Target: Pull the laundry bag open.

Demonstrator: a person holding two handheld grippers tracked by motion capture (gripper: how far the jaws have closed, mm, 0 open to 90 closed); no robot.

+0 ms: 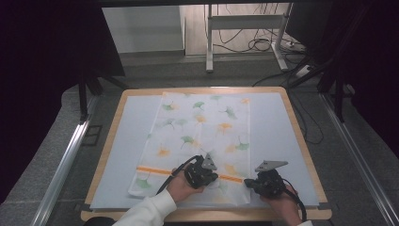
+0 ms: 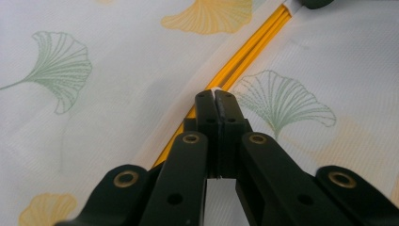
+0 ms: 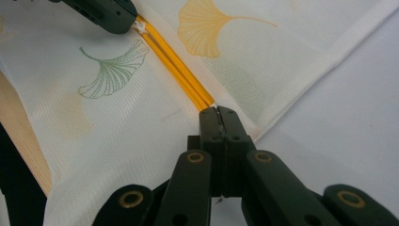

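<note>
A white cloth printed with green and orange ginkgo leaves lies flat on the table, with an orange stripe running across it near the front. My left gripper is on that stripe at the cloth's middle front. In the left gripper view it is shut, pinching a fold of cloth at the stripe. My right gripper is at the cloth's right edge. There it is shut on the cloth where the stripe ends. The left gripper appears at the stripe's far end.
The cloth rests on a pale blue mat covering a wooden table. Bare mat shows left and right of the cloth. Beyond the table are a grey floor, a metal frame and cables. A rail runs along the left.
</note>
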